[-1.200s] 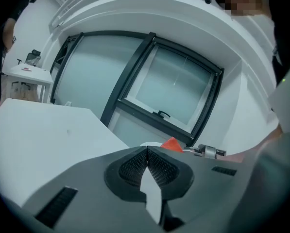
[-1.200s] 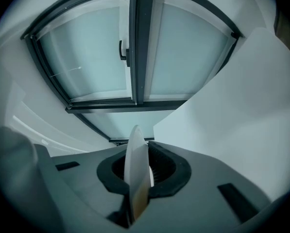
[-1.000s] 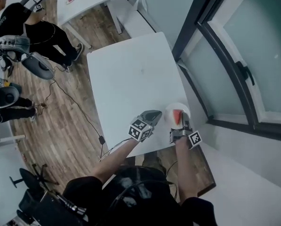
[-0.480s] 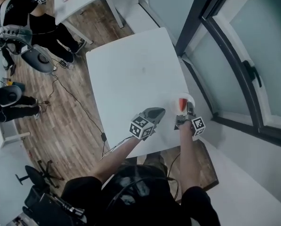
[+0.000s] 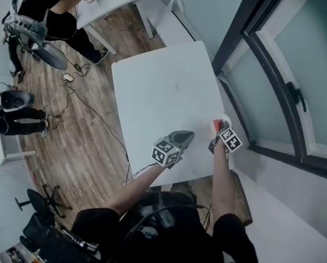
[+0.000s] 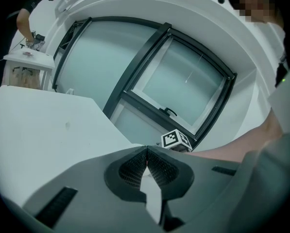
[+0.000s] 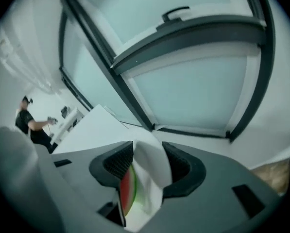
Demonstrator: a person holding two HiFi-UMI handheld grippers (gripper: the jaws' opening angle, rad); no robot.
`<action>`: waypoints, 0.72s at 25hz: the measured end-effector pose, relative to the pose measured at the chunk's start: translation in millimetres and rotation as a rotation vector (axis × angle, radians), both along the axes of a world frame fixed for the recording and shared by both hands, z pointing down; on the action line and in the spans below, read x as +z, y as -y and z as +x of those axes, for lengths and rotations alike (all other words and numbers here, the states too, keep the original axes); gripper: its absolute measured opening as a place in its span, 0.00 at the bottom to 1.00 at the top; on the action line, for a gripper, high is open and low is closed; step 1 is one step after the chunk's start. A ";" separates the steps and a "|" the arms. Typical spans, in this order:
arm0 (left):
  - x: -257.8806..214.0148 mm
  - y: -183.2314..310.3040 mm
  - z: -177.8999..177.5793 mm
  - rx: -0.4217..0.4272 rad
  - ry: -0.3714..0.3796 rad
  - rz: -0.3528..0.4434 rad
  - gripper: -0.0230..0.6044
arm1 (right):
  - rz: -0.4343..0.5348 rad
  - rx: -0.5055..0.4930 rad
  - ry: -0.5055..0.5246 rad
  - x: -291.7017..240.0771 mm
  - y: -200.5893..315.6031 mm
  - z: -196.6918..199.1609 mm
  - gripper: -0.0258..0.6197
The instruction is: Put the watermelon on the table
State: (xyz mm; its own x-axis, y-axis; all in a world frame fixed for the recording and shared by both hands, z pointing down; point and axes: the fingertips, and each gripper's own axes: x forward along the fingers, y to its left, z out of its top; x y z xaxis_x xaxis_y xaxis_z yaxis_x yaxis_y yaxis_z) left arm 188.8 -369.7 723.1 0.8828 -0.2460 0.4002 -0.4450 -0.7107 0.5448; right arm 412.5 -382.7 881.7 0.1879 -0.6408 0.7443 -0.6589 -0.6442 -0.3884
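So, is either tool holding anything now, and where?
Nothing is held. The left tool is shut and empty. The right tool has its jaws opening, with the watermelon and plate between them, unclamped.

The table [image 5: 163,95] lies open beyond the plate [image 5: 223,115] beside the window [image 5: 286,59].

We see a white worktop [image 5: 163,92], smooth and matt, over a floor [image 5: 81,130] of brown wood planks. The left tool [image 6: 146,152] looks like matt grey plastic; its pads [image 6: 132,171] are dark and finely ribbed. The watermelon [image 7: 127,188] shows glossy red flesh against a smooth white plate [image 7: 152,166]. The window frame [image 7: 193,35] looks like dark painted metal, its glass [image 7: 193,96] frosted.
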 end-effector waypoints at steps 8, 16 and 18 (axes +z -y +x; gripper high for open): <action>-8.4 -15.1 -14.5 0.040 -0.024 -0.037 0.04 | -0.052 0.033 -0.266 -18.6 -42.5 22.3 0.32; -31.6 -42.9 -33.1 0.069 -0.030 -0.006 0.04 | 0.241 -0.345 -0.360 -129.0 -82.7 -72.9 0.18; -44.8 -55.7 -37.9 0.103 -0.011 0.042 0.04 | 0.301 -0.417 -0.387 -167.3 -99.0 -101.9 0.09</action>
State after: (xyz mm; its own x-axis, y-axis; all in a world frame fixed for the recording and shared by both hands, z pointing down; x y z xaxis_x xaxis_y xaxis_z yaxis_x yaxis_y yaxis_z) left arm 150.8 -314.0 678.3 0.9087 -0.1696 0.3815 -0.3623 -0.7745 0.5185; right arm 310.6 -283.7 714.4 0.0969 -0.8885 0.4486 -0.9591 -0.2038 -0.1964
